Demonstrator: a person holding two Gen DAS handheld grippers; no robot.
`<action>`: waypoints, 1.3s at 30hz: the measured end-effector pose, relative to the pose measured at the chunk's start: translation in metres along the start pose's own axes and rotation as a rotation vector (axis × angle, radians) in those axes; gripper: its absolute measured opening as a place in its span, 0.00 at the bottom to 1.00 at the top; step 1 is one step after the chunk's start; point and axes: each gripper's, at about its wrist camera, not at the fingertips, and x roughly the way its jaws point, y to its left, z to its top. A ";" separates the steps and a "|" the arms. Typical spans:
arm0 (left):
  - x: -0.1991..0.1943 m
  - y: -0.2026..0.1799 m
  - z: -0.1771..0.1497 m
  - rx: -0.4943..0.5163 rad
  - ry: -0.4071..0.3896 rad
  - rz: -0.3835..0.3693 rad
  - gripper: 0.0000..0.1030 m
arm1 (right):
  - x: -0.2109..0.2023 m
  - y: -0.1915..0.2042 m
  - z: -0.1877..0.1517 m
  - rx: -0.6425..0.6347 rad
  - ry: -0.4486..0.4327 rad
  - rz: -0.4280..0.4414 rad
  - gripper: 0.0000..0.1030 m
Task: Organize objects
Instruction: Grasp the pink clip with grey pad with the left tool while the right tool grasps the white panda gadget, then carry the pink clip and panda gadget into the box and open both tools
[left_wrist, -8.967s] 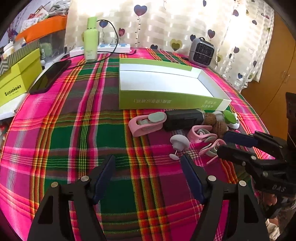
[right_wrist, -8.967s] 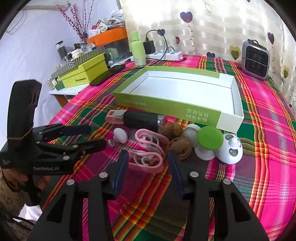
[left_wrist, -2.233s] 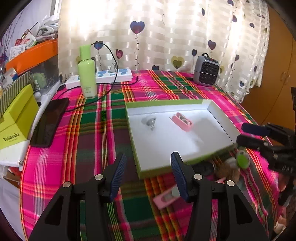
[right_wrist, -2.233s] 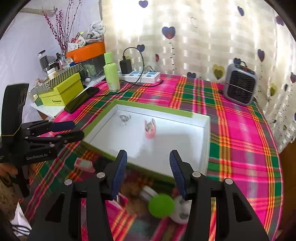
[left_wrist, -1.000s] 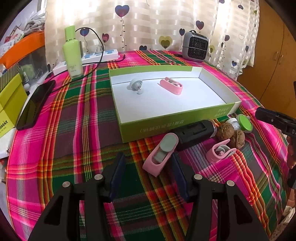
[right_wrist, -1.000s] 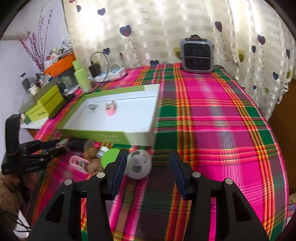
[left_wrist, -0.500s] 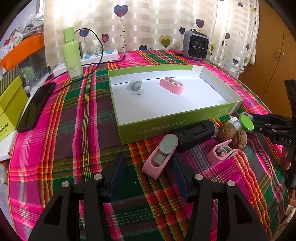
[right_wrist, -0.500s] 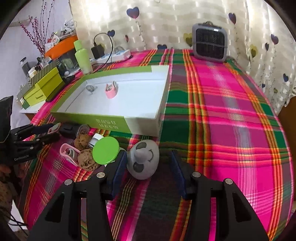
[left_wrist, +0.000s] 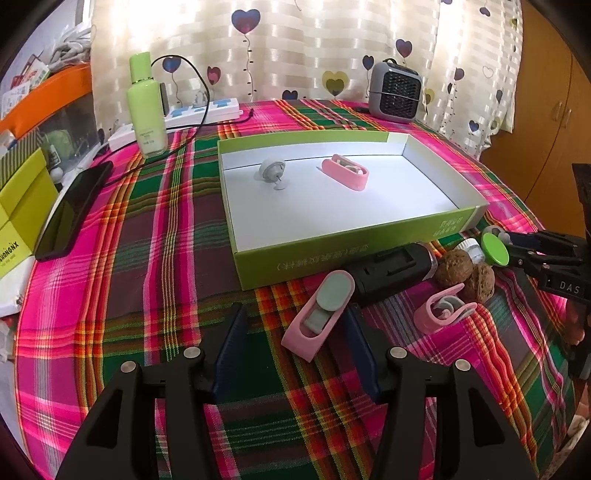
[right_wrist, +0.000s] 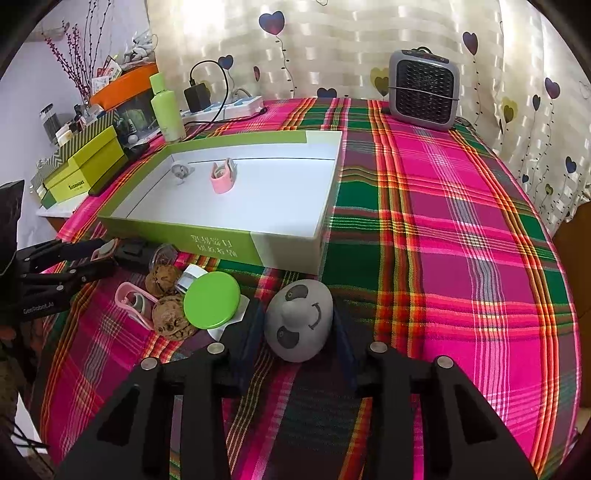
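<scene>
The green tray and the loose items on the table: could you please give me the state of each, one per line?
Green tray: open, holds two items.
Pink clip: inside tray.
Grey suction hook: inside tray, tipped over.
Panda toy: outside tray, between the closing right gripper pads.
Large pink clip: on cloth, in open left gripper.
Walnuts: on cloth, outside tray.

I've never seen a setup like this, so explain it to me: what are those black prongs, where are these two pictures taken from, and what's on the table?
No robot here: a person holds a two-finger gripper in each hand, each carrying a forward-looking camera. One picture looks along the left gripper, open around a pink clip. The other looks along the right gripper, whose jaws have just been closing on a grey panda-faced toy. On the plaid tablecloth sit a green box holding two small items, plus walnuts and a green lid.
</scene>
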 end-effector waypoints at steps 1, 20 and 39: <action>0.000 0.000 0.000 0.000 0.000 0.002 0.50 | 0.000 0.001 0.000 -0.002 0.000 0.001 0.31; -0.006 0.000 -0.003 -0.017 -0.005 -0.004 0.15 | -0.010 0.004 -0.003 0.012 -0.031 0.025 0.31; -0.028 -0.012 0.005 -0.019 -0.047 -0.025 0.15 | -0.036 0.006 0.006 0.014 -0.100 0.057 0.31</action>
